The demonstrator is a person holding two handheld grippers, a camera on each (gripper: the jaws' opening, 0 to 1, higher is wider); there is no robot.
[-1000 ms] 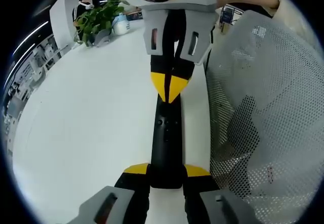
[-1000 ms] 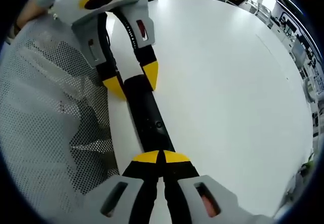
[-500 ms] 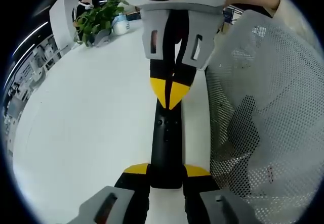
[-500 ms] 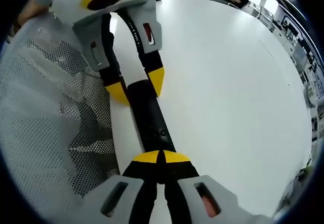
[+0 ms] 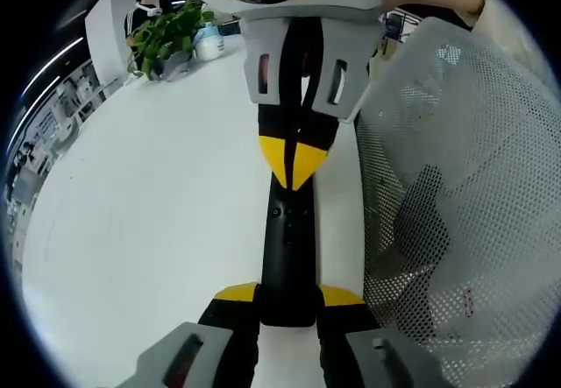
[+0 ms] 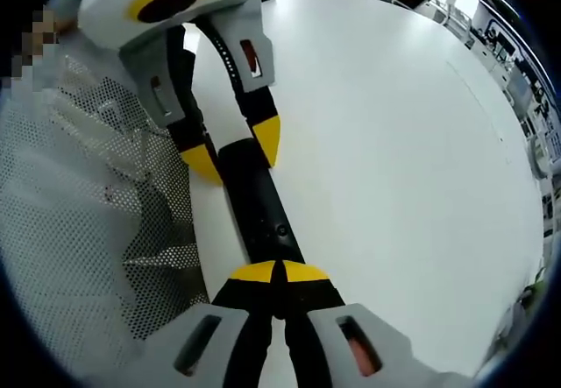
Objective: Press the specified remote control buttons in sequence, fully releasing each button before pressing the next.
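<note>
Right now the left gripper [image 5: 287, 305] clamps the near end of the black remote control [image 5: 287, 248], one yellow-tipped jaw on each long side, at 6 o'clock in the left gripper view. The right gripper [image 5: 296, 171] comes down from 12 o'clock with its jaws drawn together into a single yellow point, resting on or just above the remote's far half; whether it touches a button cannot be told. In the right gripper view the same tip [image 6: 279, 274] sits at 6 o'clock over the remote [image 6: 254, 200], and the left gripper [image 6: 235, 150] straddles the far end near 11 o'clock.

The risk, as I judge it, is a press landing off-centre: the small buttons [image 5: 279, 215] lie close together just beyond the tip, so a slanted push could hit a neighbour or tip the slim body in the holding jaws. A shallow lift between presses could also leave a button half-down.

Around them, the white table [image 5: 158, 195] spreads toward 9 o'clock, a potted plant [image 5: 168, 38] stands at 10 o'clock, and a white mesh sleeve [image 5: 456, 204] crowds 3 o'clock, close beside the remote.
</note>
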